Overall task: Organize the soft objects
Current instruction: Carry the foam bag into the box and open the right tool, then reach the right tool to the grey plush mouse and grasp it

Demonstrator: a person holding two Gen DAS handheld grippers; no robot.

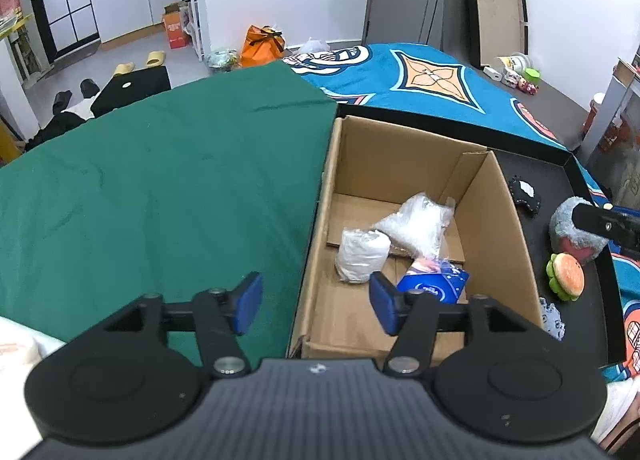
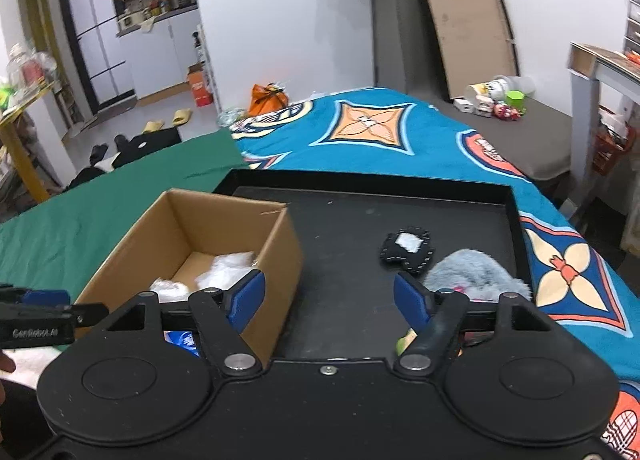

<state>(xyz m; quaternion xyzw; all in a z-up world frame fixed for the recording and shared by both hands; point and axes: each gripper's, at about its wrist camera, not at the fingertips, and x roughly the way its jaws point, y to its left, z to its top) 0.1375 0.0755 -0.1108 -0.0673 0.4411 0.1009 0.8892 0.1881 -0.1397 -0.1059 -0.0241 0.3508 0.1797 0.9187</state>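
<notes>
While the left gripper [image 1: 316,302] hung over the near edge of the box [image 1: 508,220], its jaws stood apart with nothing between them. Below lay a white roll [image 1: 362,254], a clear bag [image 1: 416,222] and a blue pack [image 1: 434,286], all on the box floor. The right gripper [image 2: 329,300] pointed over the black tray [image 2: 340,228], jaws also wide and empty, its right pad close beside a grey plush [image 2: 476,272].

That plush sat at the tray's near right edge, with a burger toy [image 1: 566,276] just in front of it and a flat black pouch [image 2: 406,246] a little further back. I judged all three light and squashy, unlikely to break or slide much. The fur would give before the pads bit, so a hold across the plush's thick middle looked safest; a pinch of fur alone might slip. The pouch, lying flat, would probably need taking by an edge.
</notes>
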